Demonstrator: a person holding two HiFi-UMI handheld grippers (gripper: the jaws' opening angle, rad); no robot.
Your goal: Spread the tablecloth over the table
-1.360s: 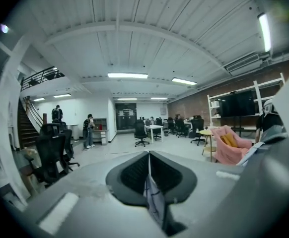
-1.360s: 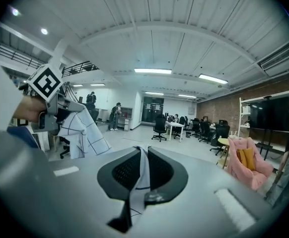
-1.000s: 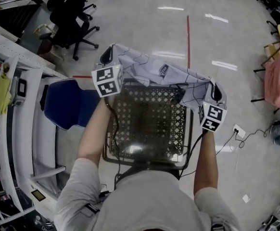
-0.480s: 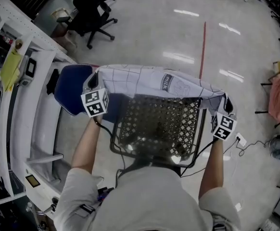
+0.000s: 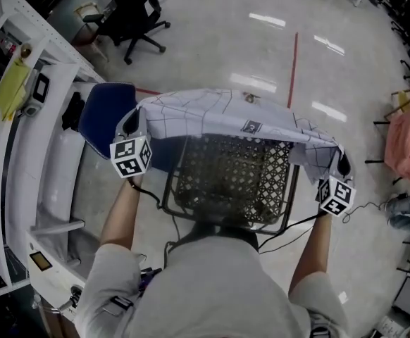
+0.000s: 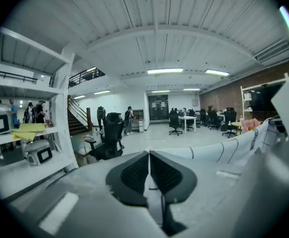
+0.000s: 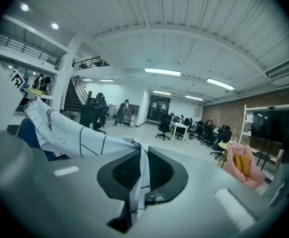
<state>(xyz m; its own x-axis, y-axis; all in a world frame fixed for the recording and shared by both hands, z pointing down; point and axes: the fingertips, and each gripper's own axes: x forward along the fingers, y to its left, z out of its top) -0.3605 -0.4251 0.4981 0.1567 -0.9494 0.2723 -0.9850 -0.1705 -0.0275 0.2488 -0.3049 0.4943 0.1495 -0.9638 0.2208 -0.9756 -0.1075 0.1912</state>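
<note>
**Cloth held up over the surface, not yet laid**

The cloth [image 5: 219,115] hangs stretched between the two claws, raised above the far edge of the black mesh surface [image 5: 233,178] and sagging a little in the middle. Most of the mesh is uncovered.

The left claw [image 5: 129,124] is pinched tight on one corner, its pads almost meeting with only thin fabric between them. The right claw [image 5: 340,165] is clamped on the other corner, and a fold of cloth runs down between its pads.

The step in hand looks like the carry-over, before the lay-down. Next, I judge, both claws should lower together, keeping the cloth taut and square to the surface, and let go only once it lies flat.
</note>
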